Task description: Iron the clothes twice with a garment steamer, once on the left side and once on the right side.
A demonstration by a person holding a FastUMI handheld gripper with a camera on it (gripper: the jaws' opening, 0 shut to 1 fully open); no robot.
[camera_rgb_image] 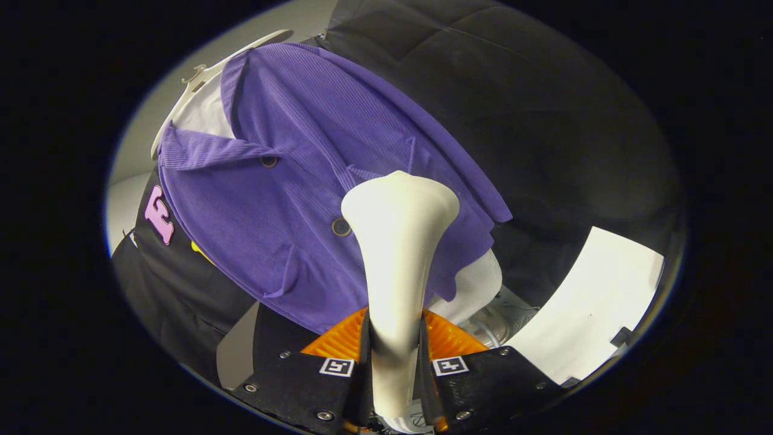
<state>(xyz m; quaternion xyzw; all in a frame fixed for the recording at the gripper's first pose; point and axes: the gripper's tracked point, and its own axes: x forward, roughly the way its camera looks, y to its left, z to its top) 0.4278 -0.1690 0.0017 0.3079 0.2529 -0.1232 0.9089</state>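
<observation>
The fingers (pixel 394 350) clamped the cream plastic garment steamer (pixel 395 254), its long axis pointing away toward the purple corduroy shirt (pixel 290 181) just beyond.

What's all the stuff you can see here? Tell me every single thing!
Garment steamer: one, cream white, handle clamped between the fingers, wide head against the shirt front.
Corduroy shirt: one, purple, on the hanger beyond the fingers, dark buttons down its front.
Hanger: one, white, at the shirt's collar.
White inner lining: one, inside the open collar.
White panel: one, to the right of the shirt, beside the fingers.
Metal base part: one, silvery, under the shirt's hem; too hidden to name.
Gripper: one, both fingers pressing on the steamer's handle.
</observation>
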